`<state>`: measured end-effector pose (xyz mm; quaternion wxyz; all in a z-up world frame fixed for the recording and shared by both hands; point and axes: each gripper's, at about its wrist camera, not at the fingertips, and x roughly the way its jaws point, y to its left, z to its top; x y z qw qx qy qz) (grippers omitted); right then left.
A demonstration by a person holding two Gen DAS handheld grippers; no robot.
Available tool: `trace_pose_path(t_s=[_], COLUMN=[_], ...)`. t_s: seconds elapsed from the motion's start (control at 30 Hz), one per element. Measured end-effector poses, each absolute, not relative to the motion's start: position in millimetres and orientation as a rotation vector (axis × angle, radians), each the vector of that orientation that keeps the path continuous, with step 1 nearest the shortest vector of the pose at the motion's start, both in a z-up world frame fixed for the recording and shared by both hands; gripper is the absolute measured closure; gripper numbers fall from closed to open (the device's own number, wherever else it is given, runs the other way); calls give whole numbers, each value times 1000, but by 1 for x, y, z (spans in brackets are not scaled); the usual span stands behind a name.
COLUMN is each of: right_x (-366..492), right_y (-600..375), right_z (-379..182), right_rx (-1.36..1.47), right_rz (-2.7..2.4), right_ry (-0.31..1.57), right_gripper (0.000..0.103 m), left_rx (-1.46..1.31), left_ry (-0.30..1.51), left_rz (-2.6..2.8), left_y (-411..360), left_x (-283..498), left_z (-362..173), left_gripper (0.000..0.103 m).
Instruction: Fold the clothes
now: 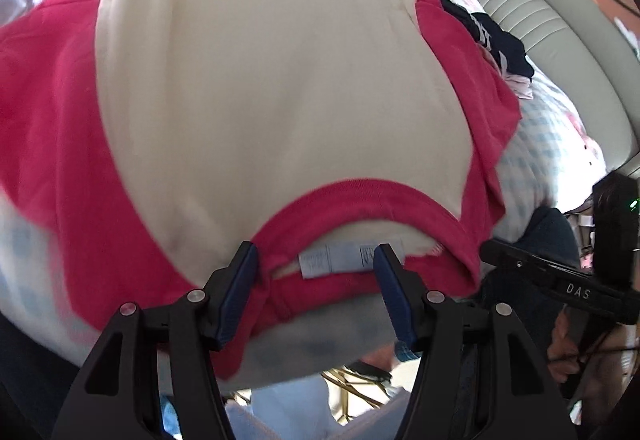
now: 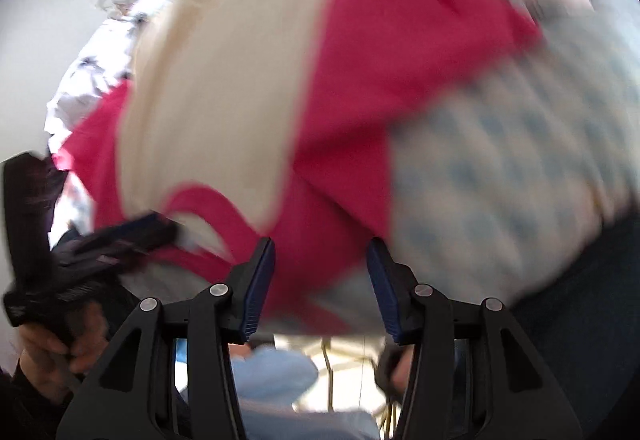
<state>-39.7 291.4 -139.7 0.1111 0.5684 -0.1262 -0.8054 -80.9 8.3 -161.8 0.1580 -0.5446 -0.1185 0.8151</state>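
Red collar (image 1: 320, 199) between parted jaws

Right view motion-blurred; shirt (image 2: 224, 111) label (image 1: 336, 260) print unreadable; sleeve cut off left.

A bed with a blue-checked cover (image 1: 536, 143) carries a cream-and-red shirt (image 1: 260, 99) beside dark clothing (image 1: 496, 39).
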Motion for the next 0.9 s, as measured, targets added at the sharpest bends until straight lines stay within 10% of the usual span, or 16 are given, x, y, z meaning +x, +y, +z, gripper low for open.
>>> trace_pose_path(t_s=[0.5, 0.83, 0.9], right_x=[-55, -127, -140], right_y=[372, 406, 405], right_z=[-88, -127, -137], right_rx=[1462, 1409, 1373], right_rz=[-2538, -2385, -2363], right_ry=[-622, -994, -1048], right_gripper=[54, 36, 55], left_rx=[-1276, -1380, -1407], left_ry=[-147, -174, -197], left_rz=[2244, 2186, 2183], left_y=[114, 157, 154], left_x=[-149, -170, -171], left_z=[-94, -123, -128], left_gripper=[41, 41, 41])
